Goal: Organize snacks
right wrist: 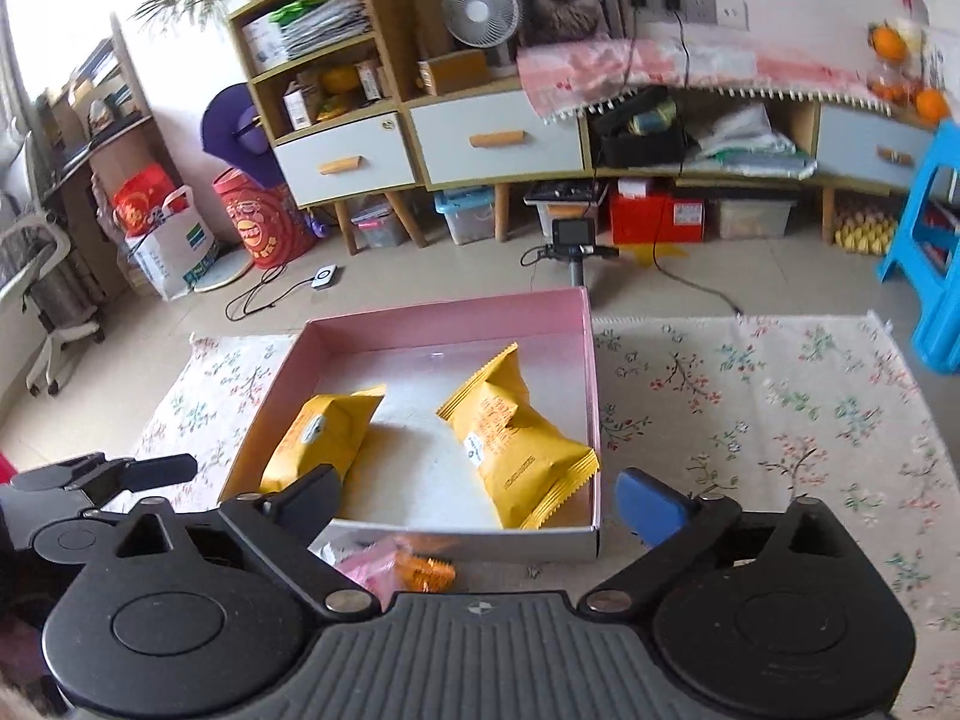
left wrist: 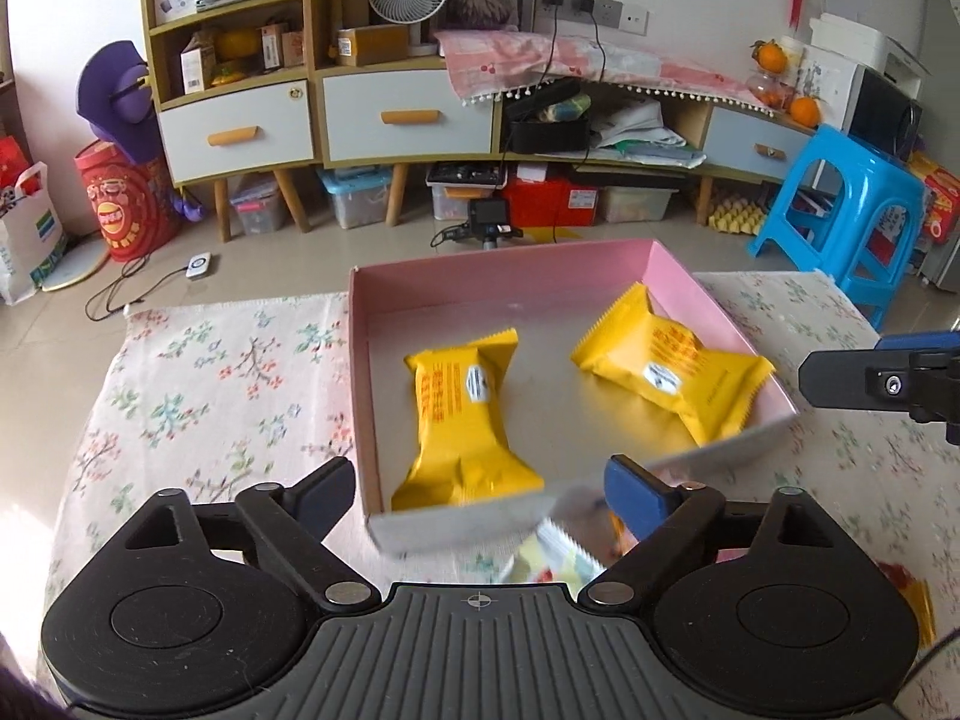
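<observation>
- Two yellow snack packets lie inside a shallow pink box (left wrist: 654,258) at the centre of the left wrist view, on a floral tablecloth (left wrist: 210,372); both already sit where sorted snacks would belong.
- The left packet (left wrist: 462,414) rests lengthwise near the box's left wall, its lower end touching the near rim; the right packet (left wrist: 672,375) lies slanted against the right wall, well apart from the first.
- The left gripper (left wrist: 480,489) hangs at the bottom of the frame over the near rim, fingers spread wide and holding nothing.
- The right gripper (right wrist: 480,498), at the bottom of the right wrist view, also stands wide and empty, straddling the box's near right corner.
- More wrapped snacks (right wrist: 408,567), pink and orange, lie on the cloth just below the near rim, partly hidden by the gripper body; these look like the next to be sorted.
- Bare box floor remains between the packets and along the far wall; open cloth stretches to the right of the frame.
</observation>
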`<state>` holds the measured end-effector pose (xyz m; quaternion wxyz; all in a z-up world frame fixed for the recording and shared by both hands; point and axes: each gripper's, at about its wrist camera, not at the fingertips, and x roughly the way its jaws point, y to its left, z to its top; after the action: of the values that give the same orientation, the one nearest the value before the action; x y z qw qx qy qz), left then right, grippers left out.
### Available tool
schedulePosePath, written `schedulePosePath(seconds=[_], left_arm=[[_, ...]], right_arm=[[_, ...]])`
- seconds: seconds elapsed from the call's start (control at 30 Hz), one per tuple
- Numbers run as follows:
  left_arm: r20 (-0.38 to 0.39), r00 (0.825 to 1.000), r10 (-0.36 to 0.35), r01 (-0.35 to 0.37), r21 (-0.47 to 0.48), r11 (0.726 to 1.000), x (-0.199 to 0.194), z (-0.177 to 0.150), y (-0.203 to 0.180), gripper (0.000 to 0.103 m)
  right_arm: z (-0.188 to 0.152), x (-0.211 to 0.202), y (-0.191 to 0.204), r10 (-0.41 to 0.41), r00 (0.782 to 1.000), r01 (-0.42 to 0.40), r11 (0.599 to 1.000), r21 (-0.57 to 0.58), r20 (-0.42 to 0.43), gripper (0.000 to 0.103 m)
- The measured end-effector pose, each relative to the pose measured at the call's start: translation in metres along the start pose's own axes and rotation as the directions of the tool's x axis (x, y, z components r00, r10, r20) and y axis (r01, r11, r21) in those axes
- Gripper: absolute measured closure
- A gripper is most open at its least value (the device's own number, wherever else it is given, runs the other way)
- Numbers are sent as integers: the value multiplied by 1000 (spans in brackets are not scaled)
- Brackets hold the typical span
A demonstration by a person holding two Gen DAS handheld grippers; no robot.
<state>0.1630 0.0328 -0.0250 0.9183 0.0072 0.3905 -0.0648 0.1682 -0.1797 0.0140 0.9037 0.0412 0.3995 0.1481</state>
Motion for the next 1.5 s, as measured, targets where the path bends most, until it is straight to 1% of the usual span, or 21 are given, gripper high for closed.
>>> schedulePosePath(seconds=[0.13, 0.23, 0.37, 0.5, 0.63, 0.73, 0.83, 1.0, 1.07, 1.13, 1.3, 1.5], left_arm=[[-4, 1000, -5, 5, -1, 1000, -16, -12, 0, 7], [-12, 1000, -11, 11, 5, 1000, -26, -23, 3, 6], [-30, 999, -18, 19, 23, 1000, -35, -41, 7, 5], [-31, 999, -18, 18, 24, 1000, -44, -56, 13, 5], [-33, 999, -43, 44, 5, 999, -52, -68, 22, 5], [-33, 998, -56, 57, 8, 998, -57, -77, 26, 5], [-31, 998, -53, 54, 22, 998, -62, -85, 29, 4], [-5, 998, -63, 64, 8, 998, -80, -87, 38, 4], [-4, 998, -70, 70, 4, 998, -86, -86, 41, 4], [-15, 997, -72, 72, 5, 997, -89, -87, 42, 4], [-44, 995, -92, 93, 24, 995, -95, -96, 42, 4], [-80, 988, -131, 134, 35, 990, -101, -109, 43, 4]], right_arm=[[-9, -15, 11, -16, 1000, 17, 999, -51, 25, 10], [-19, -25, 16, -21, 999, 24, 997, -69, 47, 10], [-34, -34, 25, -49, 996, 55, 995, -88, 75, 10], [-52, -41, 30, -24, 995, 35, 994, -108, 100, 10], [-64, -46, 32, 18, 996, -7, 992, -125, 82, 10], [-69, -55, 36, 42, 994, -27, 990, -142, 104, 10], [-72, -65, 38, 58, 989, -38, 989, -145, 137, 10], [-71, -82, 41, 76, 980, -46, 986, -157, 186, 10], [-71, -87, 41, 92, 980, -65, 986, -155, 177, 10], [-71, -88, 42, 120, 982, -96, 983, -157, 148, 10], [-83, -86, 51, 177, 983, -166, 970, -176, 52, 10], [-101, -93, 68, 238, 971, -235, 942, -241, -19, 10]])
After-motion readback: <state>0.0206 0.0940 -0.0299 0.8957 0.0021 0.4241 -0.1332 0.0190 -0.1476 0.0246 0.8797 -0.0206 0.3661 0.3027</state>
